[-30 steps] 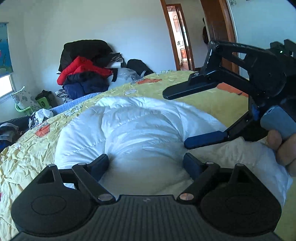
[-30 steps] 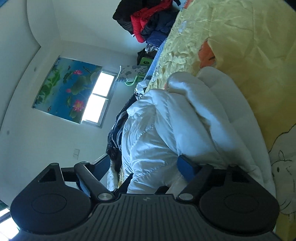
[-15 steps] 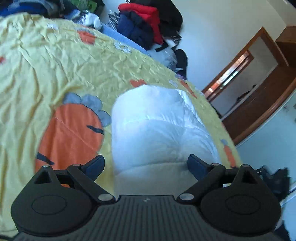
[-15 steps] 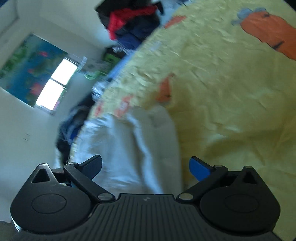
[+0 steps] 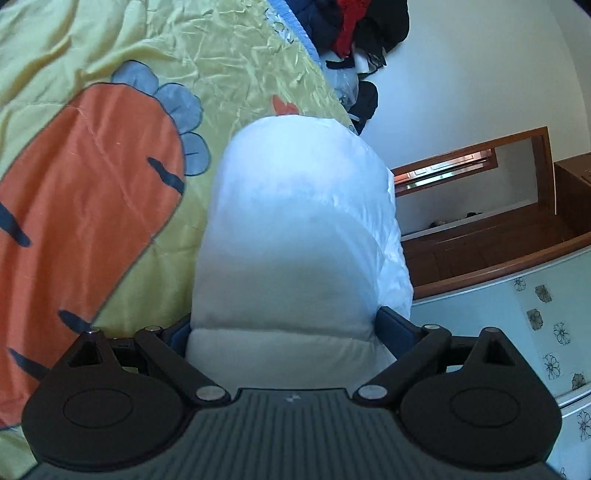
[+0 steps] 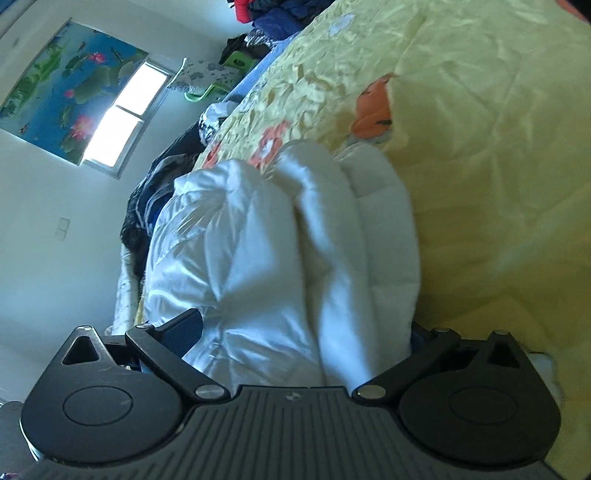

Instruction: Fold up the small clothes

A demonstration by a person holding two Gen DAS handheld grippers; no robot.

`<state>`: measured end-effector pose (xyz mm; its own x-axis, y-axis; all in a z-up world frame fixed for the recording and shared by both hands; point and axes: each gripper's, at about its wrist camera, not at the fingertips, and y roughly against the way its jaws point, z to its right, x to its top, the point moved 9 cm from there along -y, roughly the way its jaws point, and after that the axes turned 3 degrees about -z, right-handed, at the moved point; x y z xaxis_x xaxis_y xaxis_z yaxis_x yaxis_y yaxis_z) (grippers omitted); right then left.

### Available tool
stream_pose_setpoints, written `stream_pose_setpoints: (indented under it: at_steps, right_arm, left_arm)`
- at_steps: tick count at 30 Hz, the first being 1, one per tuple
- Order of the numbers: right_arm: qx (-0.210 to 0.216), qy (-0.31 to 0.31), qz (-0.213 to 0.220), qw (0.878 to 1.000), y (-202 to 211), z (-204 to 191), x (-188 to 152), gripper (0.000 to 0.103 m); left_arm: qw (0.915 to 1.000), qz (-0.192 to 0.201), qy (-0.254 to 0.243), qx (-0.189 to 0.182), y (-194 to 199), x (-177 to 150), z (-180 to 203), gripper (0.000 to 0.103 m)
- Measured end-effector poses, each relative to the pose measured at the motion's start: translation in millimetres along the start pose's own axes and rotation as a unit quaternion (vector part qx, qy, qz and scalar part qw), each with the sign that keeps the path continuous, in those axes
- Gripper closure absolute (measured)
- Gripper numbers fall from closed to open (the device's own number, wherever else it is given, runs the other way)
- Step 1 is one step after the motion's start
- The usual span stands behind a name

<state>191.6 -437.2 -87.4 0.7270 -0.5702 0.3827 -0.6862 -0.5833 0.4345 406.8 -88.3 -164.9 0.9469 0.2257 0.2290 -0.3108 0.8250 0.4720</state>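
Left gripper (image 5: 284,328): jaws stand wide, having just been opening, with the folded white padded garment (image 5: 303,229) filling the gap between them; blue pads (image 5: 393,326) sit at the bundle's two flanks, the left pad mostly hidden by the cloth. Whether the pads press on the cloth or only flank it cannot be told from the left wrist view. Ahead of the jaws the garment runs out as a rounded, puffy roll lying on the yellow bed cover (image 5: 221,55); an orange carrot print (image 5: 85,192) lies on the cover just left of the left jaw. Beyond the roll, a heap of dark and red clothes (image 5: 358,33); right of the right jaw, a wooden door frame (image 5: 476,147). Right gripper (image 6: 306,332): jaws wide as well, just been opening, the same white padded garment (image 6: 258,258) bunched between them in several thick folds. The left pad (image 6: 183,328) is in clear view beside the shiny outer layer; the right pad is nearly covered by the cloth. Right of the right jaw, bare yellow bed cover (image 6: 498,147); far ahead and left of the jaws, a window (image 6: 122,114) with a lotus picture (image 6: 59,88).
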Motion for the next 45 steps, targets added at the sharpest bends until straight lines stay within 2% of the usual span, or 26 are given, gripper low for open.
stream_pose_setpoints:
  at_steps: [2,4,5,6,7,8,13,16,20,22,24,25,26,27,28,29,32,34,36,37,39,41,42,43,44,45]
  right_arm:
    - [0.007,0.011,-0.006,1.000,-4.2,-3.1,-3.5,0.014]
    - [0.006,0.026,-0.005,1.000,-4.8,-8.2,-7.6,0.022]
    - [0.012,0.031,-0.004,0.999,-4.3,-11.4,-8.6,0.038]
    - [0.023,0.034,-0.002,0.999,-3.3,-16.7,-8.9,0.046]
    - [0.027,0.036,0.001,0.999,-1.9,-21.1,-8.3,0.052]
    - [0.025,0.046,0.001,0.999,-3.4,-27.7,-7.7,0.054]
    - [0.055,0.072,-0.015,0.996,-29.3,-67.6,2.5,0.055]
    - [0.074,0.088,-0.025,0.993,-57.1,-98.0,16.3,0.055]
    - [0.054,0.097,-0.051,0.992,-104.6,-111.4,31.6,0.055]
    - [0.042,0.088,-0.059,0.993,-121.7,-105.2,33.9,0.055]
    - [0.051,0.075,-0.056,0.994,-123.9,-102.0,35.1,0.054]
    - [0.055,0.070,-0.056,0.995,-122.6,-99.6,33.9,0.052]
    - [0.056,0.065,-0.056,0.995,-122.0,-95.7,32.4,0.045]
    - [0.055,0.056,-0.060,0.995,-121.7,-91.1,30.1,0.040]
    - [0.047,0.042,-0.065,0.996,-122.4,-87.0,27.8,0.026]
    - [0.044,0.028,-0.069,0.996,-122.7,-83.0,24.6,0.018]
    - [0.056,-0.007,-0.049,0.997,-102.5,-79.0,28.6,0.016]
    - [0.061,-0.014,-0.003,0.998,-73.3,-79.2,37.9,0.017]
    - [0.047,-0.002,0.054,0.997,-43.4,-81.4,44.6,0.019]
    - [0.045,0.020,0.085,0.995,-24.0,-91.6,43.1,0.019]
    - [0.081,0.063,0.104,0.989,-4.8,-118.1,29.5,0.017]
    - [0.109,0.096,0.082,0.986,-4.0,-143.8,10.3,0.008]
    - [0.121,0.110,0.064,0.984,-8.6,-155.6,-0.8,0.008]
    - [0.131,0.118,0.044,0.983,-15.4,-163.7,-10.0,0.008]
    - [0.138,0.119,0.029,0.983,-24.4,-168.9,-15.8,0.008]
    - [0.140,0.114,0.018,0.983,-33.3,-170.5,-20.0,0.008]
  left_arm:
    - [0.9999,0.000,-0.015,0.003,-1.1,-1.1,3.7,0.009]
    - [0.9997,0.002,-0.023,0.004,0.7,-0.7,5.1,0.021]
    - [0.9996,0.008,-0.027,0.006,3.1,0.7,5.7,0.030]
    - [0.9993,0.014,-0.033,0.008,5.8,3.4,7.2,0.035]
    - [0.9991,0.018,-0.038,0.008,9.4,5.1,9.9,0.036]
    - [0.9988,0.023,-0.042,0.008,13.6,7.4,12.7,0.037]
    - [0.9949,0.072,-0.067,0.021,57.9,39.8,22.1,0.038]
    - [0.9920,0.101,-0.068,0.033,81.3,67.6,12.4,0.037]
    - [0.9931,0.095,-0.026,0.062,77.2,103.3,-28.1,0.036]
    - [0.9929,0.094,-0.016,0.071,70.5,110.6,-43.5,0.032]
    - [0.9931,0.097,-0.015,0.065,70.8,110.4,-53.1,0.024]
    - [0.9930,0.099,-0.014,0.064,69.8,109.2,-56.3,0.021]
    - [0.9928,0.100,-0.010,0.065,68.3,107.9,-60.1,0.012]
    - [0.9929,0.100,-0.001,0.065,68.3,106.9,-63.4,0.008]
    - [0.9932,0.099,0.008,0.060,68.7,106.1,-64.4,0.008]
    - [0.9933,0.098,0.015,0.059,70.9,105.6,-62.3,0.009]
    - [0.9915,0.116,0.015,0.057,98.6,104.5,-48.8,0.009]
    - [0.9864,0.151,-0.012,0.064,127.4,101.9,-32.3,0.009]
    - [0.9721,0.198,-0.062,0.110,158.2,92.4,-13.1,0.009]
    - [0.9577,0.228,-0.098,0.146,174.2,82.5,-1.6,0.009]
    - [0.9142,0.280,-0.189,0.224,197.2,52.3,21.6,0.009]
    - [0.8613,0.316,-0.281,0.281,205.9,9.5,42.7,0.009]
    - [0.8438,0.325,-0.310,0.294,205.8,-6.9,47.6,0.009]
    - [0.8306,0.323,-0.336,0.305,200.4,-25.5,50.9,0.009]
    - [0.8251,0.310,-0.352,0.315,192.9,-40.5,51.0,0.009]
    - [0.8230,0.294,-0.364,0.322,181.3,-49.7,50.1,0.009]
